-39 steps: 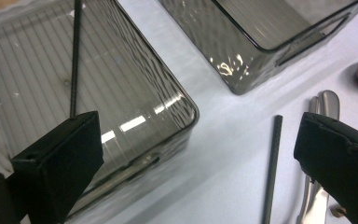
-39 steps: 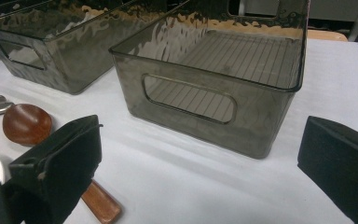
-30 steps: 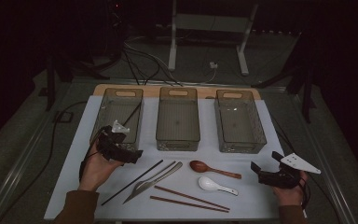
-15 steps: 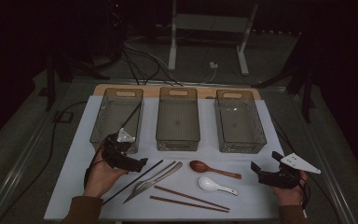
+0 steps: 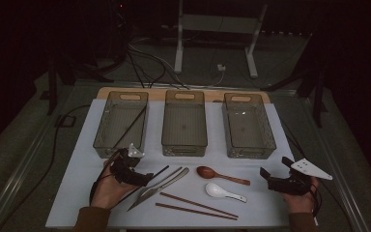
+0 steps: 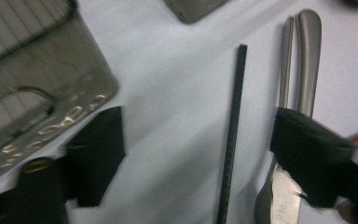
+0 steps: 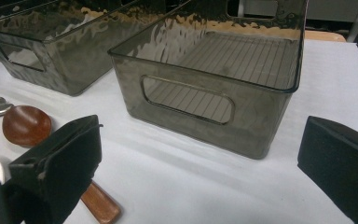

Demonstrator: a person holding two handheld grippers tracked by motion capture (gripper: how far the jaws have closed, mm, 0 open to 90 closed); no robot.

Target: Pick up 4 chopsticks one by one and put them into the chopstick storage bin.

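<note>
A black chopstick point(image 6: 230, 140) lies on the white mat point(image 5: 77, 193), and my left gripper point(image 6: 200, 158) has come down over it. Its jaws stand one on each side of the stick and have just been closing; neither pad touches it. In the high view the left gripper point(image 5: 142, 178) sits low in front of the left bin point(image 5: 105, 140), which holds another black chopstick point(image 5: 130, 125). My right gripper point(image 5: 274, 169) rests open near the mat's right edge. In its own view the right gripper point(image 7: 200, 163) has nothing between its jaws and faces the right bin point(image 7: 191, 116).
Two metal utensils point(image 5: 160, 184) lie just right of the black chopstick, their handles point(image 6: 307, 56) close to my right jaw. A wooden spoon point(image 5: 222, 175), a white spoon point(image 5: 224, 192) and two brown chopsticks point(image 5: 193, 205) lie mid-mat. The middle bin point(image 5: 183, 145) stands behind them.
My left gripper has sunk from the front of the left bin towards the near right, onto the black chopstick, and its jaws have narrowed. The right gripper has kept still.
</note>
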